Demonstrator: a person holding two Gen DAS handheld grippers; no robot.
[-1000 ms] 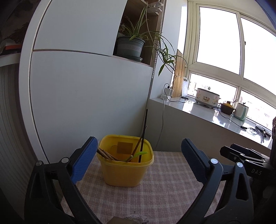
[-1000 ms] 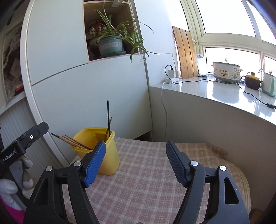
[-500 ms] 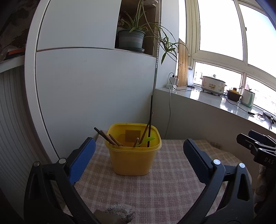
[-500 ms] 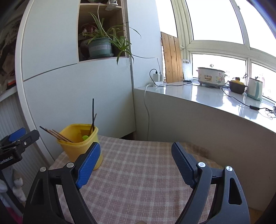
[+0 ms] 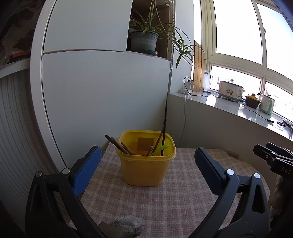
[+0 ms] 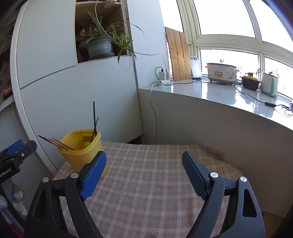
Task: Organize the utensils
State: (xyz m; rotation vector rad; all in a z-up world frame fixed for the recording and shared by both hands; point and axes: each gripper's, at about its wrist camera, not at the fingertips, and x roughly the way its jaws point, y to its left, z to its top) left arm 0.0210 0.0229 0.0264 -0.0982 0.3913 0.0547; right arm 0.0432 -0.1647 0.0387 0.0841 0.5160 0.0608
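Several chopsticks (image 5: pixel 120 146) and a green utensil (image 5: pixel 159 149) are already gathered in the yellow tub (image 5: pixel 146 164), ahead of the left gripper (image 5: pixel 146 168). Both the left and right gripper (image 6: pixel 144 175) are held wide, nothing between. No loose utensil is seen on the checked cloth (image 6: pixel 155 183); the task is probably nearly finished.

You face a white cabinet (image 5: pixel 102 87) with a potted spider plant (image 6: pixel 99 45) in its open niche. Daylight pours through the windows (image 6: pixel 225 16) onto a glossy sill (image 6: pixel 219 91) holding cookers and a kettle.
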